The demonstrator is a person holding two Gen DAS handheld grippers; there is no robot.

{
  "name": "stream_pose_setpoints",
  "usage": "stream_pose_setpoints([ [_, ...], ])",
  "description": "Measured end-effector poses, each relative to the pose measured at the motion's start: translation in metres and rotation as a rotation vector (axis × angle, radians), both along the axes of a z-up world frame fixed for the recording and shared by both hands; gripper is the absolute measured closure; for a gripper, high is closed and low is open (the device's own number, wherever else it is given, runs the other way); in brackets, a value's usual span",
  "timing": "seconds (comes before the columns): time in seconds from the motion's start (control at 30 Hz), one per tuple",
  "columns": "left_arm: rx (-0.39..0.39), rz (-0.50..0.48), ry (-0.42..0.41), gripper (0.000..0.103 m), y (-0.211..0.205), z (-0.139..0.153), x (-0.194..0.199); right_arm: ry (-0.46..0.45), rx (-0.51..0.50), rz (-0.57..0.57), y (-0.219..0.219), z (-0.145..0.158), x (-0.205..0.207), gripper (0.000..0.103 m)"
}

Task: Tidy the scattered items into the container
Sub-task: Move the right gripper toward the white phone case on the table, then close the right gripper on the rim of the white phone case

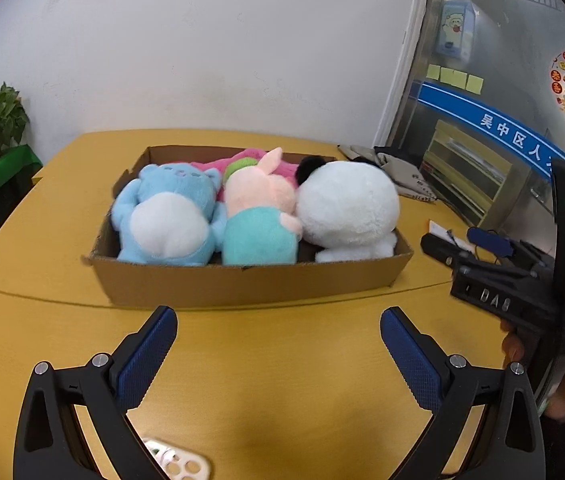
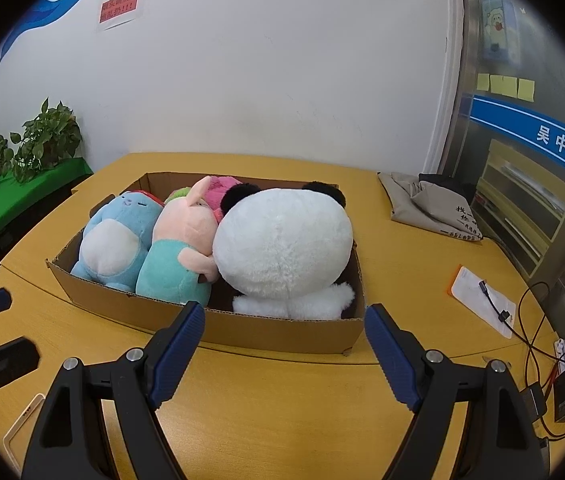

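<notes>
A cardboard box (image 1: 242, 284) (image 2: 266, 334) stands on the yellow table (image 1: 282, 380) (image 2: 282, 400). In it lie a blue plush (image 1: 166, 216) (image 2: 116, 236), a pink and teal plush (image 1: 260, 220) (image 2: 174, 264), a white panda plush (image 1: 348, 208) (image 2: 282, 248) and a pink plush (image 1: 242, 162) (image 2: 222, 192) behind them. My left gripper (image 1: 278, 328) is open and empty, in front of the box. My right gripper (image 2: 284, 324) is open and empty, near the box's front wall; it also shows at the right of the left wrist view (image 1: 494, 272).
A beige cloth bag (image 1: 398, 176) (image 2: 430, 208) lies at the back right. A white packet with a cable (image 2: 482, 296), wires and a power strip (image 2: 562, 356) are at the right. A white plastic piece (image 1: 174, 460) lies near the front edge. Plants (image 2: 46, 140) stand left.
</notes>
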State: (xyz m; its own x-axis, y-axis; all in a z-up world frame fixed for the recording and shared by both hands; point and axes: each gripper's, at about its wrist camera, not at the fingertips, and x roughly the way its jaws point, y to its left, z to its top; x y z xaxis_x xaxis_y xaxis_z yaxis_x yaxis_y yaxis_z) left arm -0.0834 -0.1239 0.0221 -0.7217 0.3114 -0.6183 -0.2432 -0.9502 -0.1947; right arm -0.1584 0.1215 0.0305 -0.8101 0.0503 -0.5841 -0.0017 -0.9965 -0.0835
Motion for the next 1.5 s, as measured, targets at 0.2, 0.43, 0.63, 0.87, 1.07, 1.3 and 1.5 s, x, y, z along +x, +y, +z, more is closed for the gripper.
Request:
stream_pose_setpoints([
  [0.2, 0.004, 0.125, -0.105, 0.000, -0.056, -0.031, 0.031, -0.057, -0.027, 0.130, -0.021, -0.015, 0.002, 0.021],
  [0.43, 0.010, 0.277, -0.283, 0.000, -0.119, -0.080, 0.081, -0.209, -0.044, 0.482, -0.097, -0.059, 0.016, 0.021],
  [0.63, 0.072, 0.310, -0.430, 0.005, -0.137, -0.117, 0.109, -0.305, 0.002, 0.762, -0.169, -0.090, 0.036, 0.021],
  [0.87, 0.106, 0.276, -0.503, 0.041, -0.127, -0.134, 0.110, -0.386, 0.010, 0.825, -0.206, -0.120, 0.030, 0.048],
  [1.07, 0.077, 0.291, -0.512, 0.094, -0.127, -0.136, 0.103, -0.426, 0.048, 0.808, -0.204, -0.140, 0.031, 0.081],
  [1.3, 0.085, 0.266, -0.497, 0.093, -0.122, -0.131, 0.090, -0.411, 0.019, 0.755, -0.180, -0.135, 0.024, 0.095],
  [1.5, 0.072, 0.187, -0.390, 0.093, -0.109, -0.088, 0.047, -0.299, 0.017, 0.679, -0.151, -0.101, 0.012, 0.095],
])
